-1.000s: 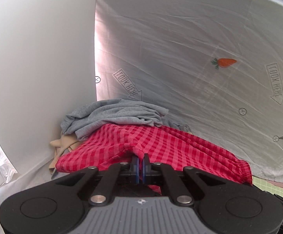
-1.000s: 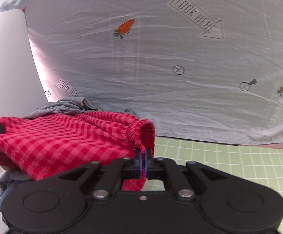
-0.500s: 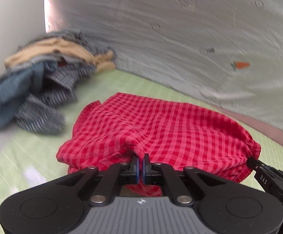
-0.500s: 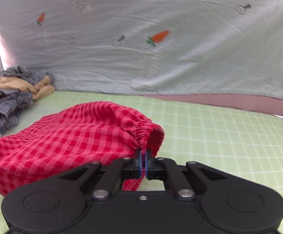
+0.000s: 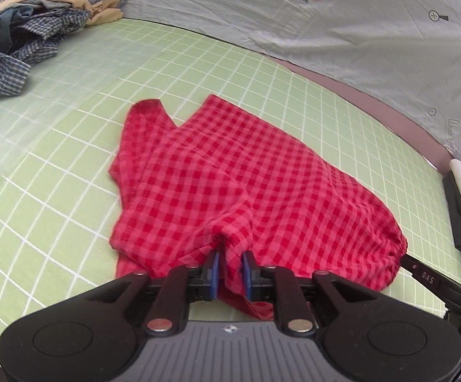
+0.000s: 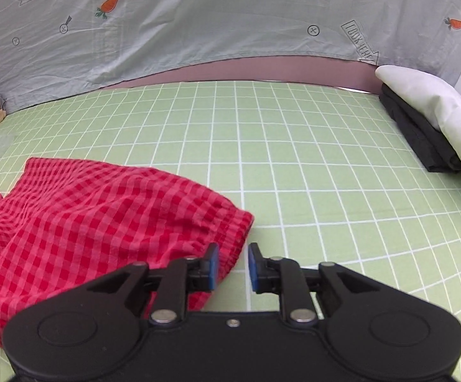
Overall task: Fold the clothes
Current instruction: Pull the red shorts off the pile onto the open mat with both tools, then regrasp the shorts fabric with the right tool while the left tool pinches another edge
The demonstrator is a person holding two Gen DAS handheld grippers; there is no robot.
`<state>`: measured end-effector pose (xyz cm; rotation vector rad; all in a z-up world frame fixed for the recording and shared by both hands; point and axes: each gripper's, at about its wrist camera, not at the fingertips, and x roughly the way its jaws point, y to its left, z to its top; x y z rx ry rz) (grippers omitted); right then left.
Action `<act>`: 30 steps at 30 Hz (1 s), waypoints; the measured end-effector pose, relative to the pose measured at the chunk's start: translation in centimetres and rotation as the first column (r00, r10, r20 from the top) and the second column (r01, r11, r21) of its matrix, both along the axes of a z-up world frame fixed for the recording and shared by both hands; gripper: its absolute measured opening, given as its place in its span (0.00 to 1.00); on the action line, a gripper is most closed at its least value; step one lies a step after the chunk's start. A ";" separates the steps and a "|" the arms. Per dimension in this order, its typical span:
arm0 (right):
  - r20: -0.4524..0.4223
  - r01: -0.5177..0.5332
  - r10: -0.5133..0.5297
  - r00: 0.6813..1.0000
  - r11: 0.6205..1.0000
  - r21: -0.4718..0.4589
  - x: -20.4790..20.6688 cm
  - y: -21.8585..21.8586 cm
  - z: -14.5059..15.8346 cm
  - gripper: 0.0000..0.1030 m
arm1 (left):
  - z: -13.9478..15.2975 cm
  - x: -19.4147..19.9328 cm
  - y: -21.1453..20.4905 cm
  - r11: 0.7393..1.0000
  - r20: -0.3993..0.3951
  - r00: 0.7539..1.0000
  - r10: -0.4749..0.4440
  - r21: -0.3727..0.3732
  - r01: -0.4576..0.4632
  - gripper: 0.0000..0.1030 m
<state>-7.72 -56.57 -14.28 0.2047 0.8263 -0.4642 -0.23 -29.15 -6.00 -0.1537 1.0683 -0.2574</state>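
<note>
Red checked shorts [image 5: 240,184] lie spread and rumpled on the green grid mat [image 5: 71,146]. My left gripper [image 5: 230,270] sits at their near edge with its blue pads parted; a loose fold of the cloth still bulges between them. In the right wrist view the shorts [image 6: 87,222] lie at the left with the gathered waistband corner toward my right gripper [image 6: 233,267]. That gripper is open and holds nothing; its left pad rests just over the waistband edge. Part of the right gripper [image 5: 434,283] shows beside the waistband in the left wrist view.
A heap of unfolded clothes [image 5: 23,31] lies at the mat's far left. A folded stack, white on black [image 6: 430,127], sits at the far right edge. A pale sheet with carrots [image 6: 230,16] hangs behind the mat [image 6: 294,159].
Both grippers carried the shorts from the pile down onto the mat, then both opened. The cloth now lies on the mat instead of hanging between them.
</note>
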 end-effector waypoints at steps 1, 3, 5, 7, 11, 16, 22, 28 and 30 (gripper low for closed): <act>0.011 0.017 -0.017 1.000 1.000 -0.001 0.1 0.1 0.2 0.35 | 0.5 0.3 0.5 1.000 0.009 1.000 0.017 0.010 -0.017 0.25; 0.041 0.057 -0.057 0.998 0.998 -0.002 0.2 0.4 1.0 0.41 | 1.4 1.0 1.6 0.998 0.028 0.998 0.050 0.029 -0.051 0.28; 0.062 0.075 -0.075 0.995 0.997 -0.002 0.7 0.8 1.6 0.48 | 1.9 2.3 3.2 0.996 0.038 0.995 0.087 0.030 -0.089 0.36; 0.070 0.072 -0.072 0.995 0.997 0.003 1.7 1.4 1.6 0.51 | 2.1 3.5 5.0 0.992 0.044 0.992 0.122 0.027 -0.123 0.41; 0.062 0.048 -0.049 0.997 0.999 0.016 4.5 3.9 0.8 0.62 | 1.1 6.9 7.7 0.989 0.039 0.990 0.138 0.048 -0.140 0.44; 0.035 0.045 -0.046 0.998 0.999 0.023 8.5 7.4 0.1 0.66 | -1.5 11.3 8.7 0.996 -0.005 0.996 0.085 0.036 -0.085 0.46; 0.014 0.060 -0.060 0.998 0.998 0.035 12.0 10.0 -1.7 0.70 | -4.5 15.3 7.0 1.000 -0.029 0.999 -0.021 0.013 0.021 0.47; 0.013 0.074 -0.075 0.997 0.994 0.083 13.1 10.6 -2.8 0.73 | -6.5 16.7 5.4 0.996 -0.029 0.996 -0.087 -0.002 0.087 0.45; 0.003 0.074 -0.075 0.997 0.993 0.092 13.3 10.7 -3.1 0.74 | -6.5 16.7 5.2 0.996 -0.021 0.996 -0.090 -0.004 0.090 0.43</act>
